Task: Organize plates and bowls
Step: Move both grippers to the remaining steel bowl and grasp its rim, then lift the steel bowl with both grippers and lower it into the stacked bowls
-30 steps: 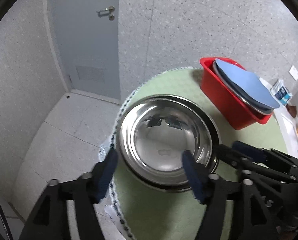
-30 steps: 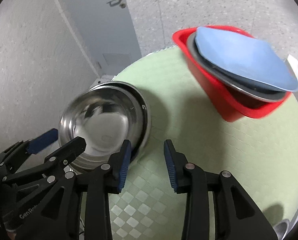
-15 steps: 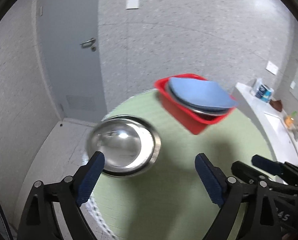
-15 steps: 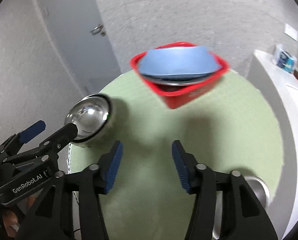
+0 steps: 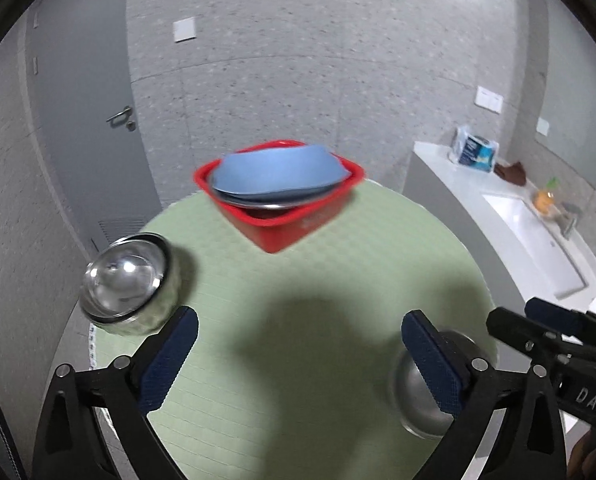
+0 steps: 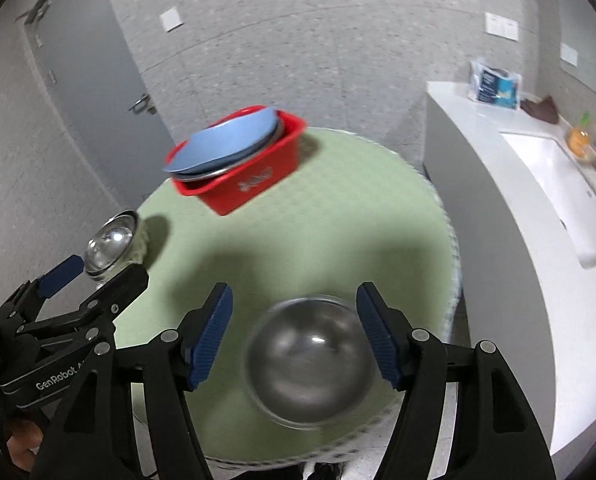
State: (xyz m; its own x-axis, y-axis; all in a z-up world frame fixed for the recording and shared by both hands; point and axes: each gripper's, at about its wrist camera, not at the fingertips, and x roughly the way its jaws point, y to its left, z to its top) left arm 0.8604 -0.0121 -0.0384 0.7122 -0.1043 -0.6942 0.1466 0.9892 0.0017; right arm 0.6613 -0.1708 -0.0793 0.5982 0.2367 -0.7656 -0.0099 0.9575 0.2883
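A steel bowl (image 5: 124, 284) stands at the round green table's (image 5: 298, 280) left edge; it also shows in the right wrist view (image 6: 112, 242). A second steel bowl (image 6: 311, 362) stands at the near right edge, seen behind my left finger (image 5: 417, 400). A red tub (image 5: 282, 210) at the back holds a blue plate (image 5: 274, 174) on steel dishes; the tub (image 6: 250, 178) and plate (image 6: 226, 142) show in the right wrist view too. My left gripper (image 5: 298, 360) is open and empty above the table. My right gripper (image 6: 294, 332) is open, a finger on either side of the second bowl, above it.
A white counter (image 6: 517, 184) with a sink (image 6: 569, 196) runs along the right, close to the table. A tissue pack (image 6: 495, 84) and an orange object (image 6: 577, 138) stand on it. A grey door (image 5: 86, 120) is at the left.
Both grippers have pulled back and up from the left steel bowl and swung right. Both have opened wider. The second bowl has come into view under my right gripper.
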